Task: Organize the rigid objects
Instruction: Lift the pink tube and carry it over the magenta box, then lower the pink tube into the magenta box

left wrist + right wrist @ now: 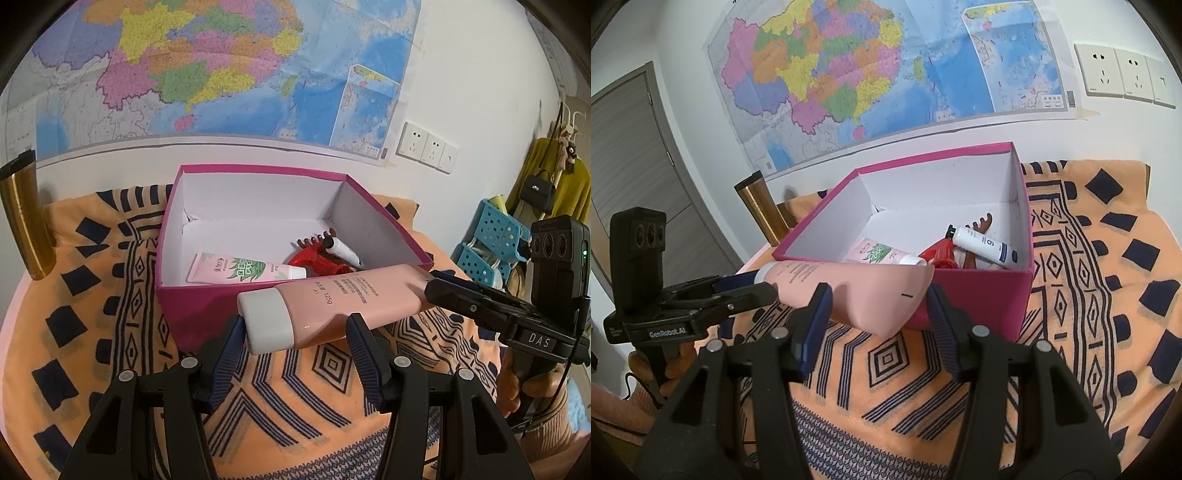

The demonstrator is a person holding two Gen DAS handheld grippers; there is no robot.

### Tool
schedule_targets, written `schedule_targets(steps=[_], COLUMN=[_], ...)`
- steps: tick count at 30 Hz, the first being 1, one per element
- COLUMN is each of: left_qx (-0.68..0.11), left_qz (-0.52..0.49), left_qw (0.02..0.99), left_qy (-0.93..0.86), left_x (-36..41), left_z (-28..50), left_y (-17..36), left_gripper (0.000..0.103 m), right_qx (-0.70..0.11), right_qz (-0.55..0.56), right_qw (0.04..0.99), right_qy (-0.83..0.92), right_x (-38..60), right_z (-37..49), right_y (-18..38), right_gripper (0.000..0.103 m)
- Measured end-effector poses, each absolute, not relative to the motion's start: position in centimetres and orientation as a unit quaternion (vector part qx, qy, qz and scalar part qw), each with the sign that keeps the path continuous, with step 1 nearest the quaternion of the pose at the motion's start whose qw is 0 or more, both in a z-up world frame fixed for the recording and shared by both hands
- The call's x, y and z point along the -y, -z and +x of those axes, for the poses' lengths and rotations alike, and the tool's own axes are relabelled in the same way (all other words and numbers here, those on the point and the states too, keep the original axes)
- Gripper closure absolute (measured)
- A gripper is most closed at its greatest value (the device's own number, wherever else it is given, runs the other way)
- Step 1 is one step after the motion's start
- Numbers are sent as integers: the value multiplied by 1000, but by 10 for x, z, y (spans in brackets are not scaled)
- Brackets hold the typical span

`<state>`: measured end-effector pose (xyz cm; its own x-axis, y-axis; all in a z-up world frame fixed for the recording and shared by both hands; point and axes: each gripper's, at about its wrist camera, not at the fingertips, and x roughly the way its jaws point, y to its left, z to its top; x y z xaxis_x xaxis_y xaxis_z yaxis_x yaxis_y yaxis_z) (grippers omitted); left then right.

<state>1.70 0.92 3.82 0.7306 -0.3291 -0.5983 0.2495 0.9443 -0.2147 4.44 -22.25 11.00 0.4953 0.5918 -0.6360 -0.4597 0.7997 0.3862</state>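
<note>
Left wrist view is showing the left gripper [295,332] squeezing the white cap of the pink tube [332,299], while the right gripper [875,306] is pinching its flat tail, hanging just before the pink box [288,173]. It is looking light, squashy and slippery, so 2 ends are holding best.

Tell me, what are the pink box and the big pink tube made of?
Pink box: looks like cardboard, matte magenta outside, plain white inside, with folded, creased corners. Big pink tube: probably soft plastic, smooth with a slight sheen, flattened at its crimped end, with a grey-white plastic-looking cap.
</note>
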Motion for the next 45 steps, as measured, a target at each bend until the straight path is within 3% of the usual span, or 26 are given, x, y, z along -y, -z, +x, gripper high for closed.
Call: schedule_targets(steps=[45], left_qx=[-322], left_qz=[-57], left_qw=[933], left_qy=[153], left_x=[-5], left_z=[24], left_y=[-44], left_gripper=[46], right_qx=[-382], right_qz=[78], right_qw=[867], right_qy=[-309], right_x=[224], right_z=[55], right_y=[-120], right_gripper=[47])
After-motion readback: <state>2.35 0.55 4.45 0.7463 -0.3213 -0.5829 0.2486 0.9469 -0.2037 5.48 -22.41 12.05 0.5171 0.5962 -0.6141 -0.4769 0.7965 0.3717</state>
